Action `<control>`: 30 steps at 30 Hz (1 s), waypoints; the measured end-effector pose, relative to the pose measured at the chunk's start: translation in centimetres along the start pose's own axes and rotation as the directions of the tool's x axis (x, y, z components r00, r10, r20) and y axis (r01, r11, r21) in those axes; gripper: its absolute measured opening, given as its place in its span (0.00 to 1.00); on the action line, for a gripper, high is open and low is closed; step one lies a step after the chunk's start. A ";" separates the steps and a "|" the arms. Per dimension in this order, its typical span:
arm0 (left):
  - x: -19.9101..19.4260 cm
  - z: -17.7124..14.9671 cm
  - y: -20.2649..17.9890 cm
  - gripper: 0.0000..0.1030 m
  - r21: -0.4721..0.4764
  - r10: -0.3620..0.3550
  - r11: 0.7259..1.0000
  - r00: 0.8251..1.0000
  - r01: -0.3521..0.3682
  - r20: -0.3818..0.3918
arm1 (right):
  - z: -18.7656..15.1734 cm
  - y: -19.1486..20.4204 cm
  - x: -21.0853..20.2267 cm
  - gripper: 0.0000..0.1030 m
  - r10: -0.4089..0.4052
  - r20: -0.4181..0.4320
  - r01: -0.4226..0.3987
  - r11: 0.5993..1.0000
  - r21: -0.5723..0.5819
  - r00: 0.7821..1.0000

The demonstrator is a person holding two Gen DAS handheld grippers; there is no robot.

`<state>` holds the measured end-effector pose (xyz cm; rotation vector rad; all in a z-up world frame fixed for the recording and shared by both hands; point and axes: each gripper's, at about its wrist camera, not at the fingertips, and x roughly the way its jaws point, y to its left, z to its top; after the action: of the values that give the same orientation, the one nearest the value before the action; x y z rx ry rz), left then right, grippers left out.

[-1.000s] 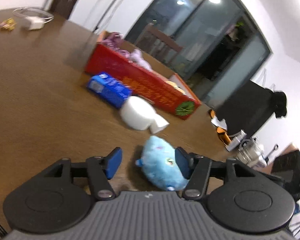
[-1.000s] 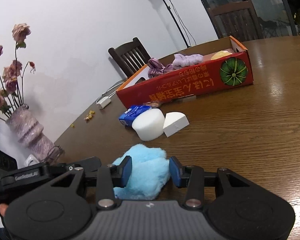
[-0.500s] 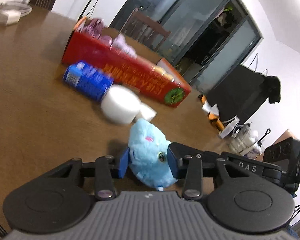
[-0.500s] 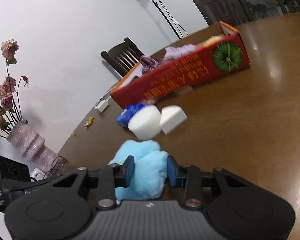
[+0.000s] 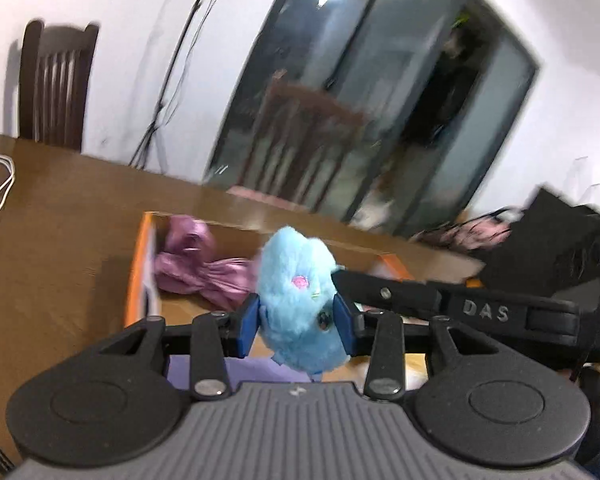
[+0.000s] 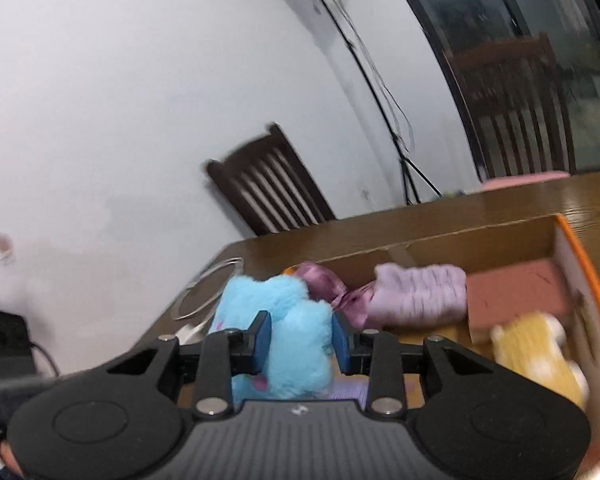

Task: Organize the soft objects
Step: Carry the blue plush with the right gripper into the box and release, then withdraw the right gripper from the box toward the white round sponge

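A fluffy blue plush toy point(image 5: 296, 280) hangs in the air over the open cardboard box point(image 5: 138, 264), held from two sides. My left gripper point(image 5: 296, 318) is shut on it, its blue pads pressing into the fur. In the right wrist view my right gripper point(image 6: 300, 342) is shut on the same blue plush toy point(image 6: 284, 320). The box point(image 6: 580, 264) holds a purple satin cloth point(image 5: 192, 256), a lilac knitted piece point(image 6: 416, 294), a pink-brown slab point(image 6: 516, 292) and a yellow plush point(image 6: 540, 344). The right gripper's black body point(image 5: 460, 304) reaches in from the right in the left wrist view.
The box stands on a brown wooden table point(image 5: 60, 200). A white cable point(image 6: 208, 292) lies on the table left of the box. Dark wooden chairs point(image 6: 268, 184) stand behind the table, and a stand's legs and cables point(image 6: 408, 168) rise at the wall.
Both grippers closed on the blue plush toy, lifted it off the table and carried it over the box. The blue packet and white foam pieces have dropped out of view.
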<state>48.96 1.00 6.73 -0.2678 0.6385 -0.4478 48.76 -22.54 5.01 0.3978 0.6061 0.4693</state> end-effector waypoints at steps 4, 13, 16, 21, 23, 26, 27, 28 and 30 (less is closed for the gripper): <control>4.6 0.8 1.4 0.41 0.103 0.160 0.983 0.985 -0.153 -0.070 | 1.6 -1.7 7.6 0.23 -0.031 -0.162 0.040 0.998 0.056 0.986; 3.1 -0.4 2.1 0.43 0.164 0.215 0.965 0.975 -0.203 -0.057 | 0.0 -2.6 10.5 0.35 -0.001 -0.255 0.029 0.994 0.104 0.967; 0.5 0.0 2.1 0.47 0.164 0.235 0.959 0.972 -0.231 -0.007 | 0.6 -2.0 7.7 0.35 -0.027 -0.203 0.040 0.997 0.059 0.979; -5.8 -1.1 0.6 0.67 0.178 0.248 0.950 0.966 -0.258 0.073 | 1.5 -0.4 -0.3 0.49 -0.065 -0.081 0.059 0.996 -0.069 0.995; -8.8 -2.2 0.0 0.72 0.179 0.215 0.955 0.968 -0.236 0.126 | 0.7 0.8 -4.5 0.57 -0.071 -0.026 0.066 0.988 -0.140 0.997; -13.1 -4.4 -1.3 0.76 0.184 0.190 0.957 0.964 -0.224 0.185 | -0.9 2.4 -9.8 0.60 -0.097 0.051 0.107 0.966 -0.235 0.994; -14.2 -5.0 -1.7 0.79 0.184 0.187 0.957 0.961 -0.225 0.201 | -1.7 3.1 -11.6 0.63 -0.108 0.086 0.127 0.956 -0.264 0.990; -15.4 -6.0 -2.1 0.80 0.182 0.187 0.956 0.957 -0.229 0.220 | -2.6 3.7 -13.2 0.66 -0.113 0.120 0.143 0.948 -0.284 0.986; -17.1 -7.8 -2.7 0.82 0.181 0.196 0.953 0.948 -0.245 0.251 | -4.5 4.7 -15.5 0.68 -0.118 0.187 0.170 0.940 -0.295 0.975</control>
<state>31.02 6.04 10.52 -0.0436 0.3837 -0.2586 33.33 -25.86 10.86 0.0903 0.3864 0.3772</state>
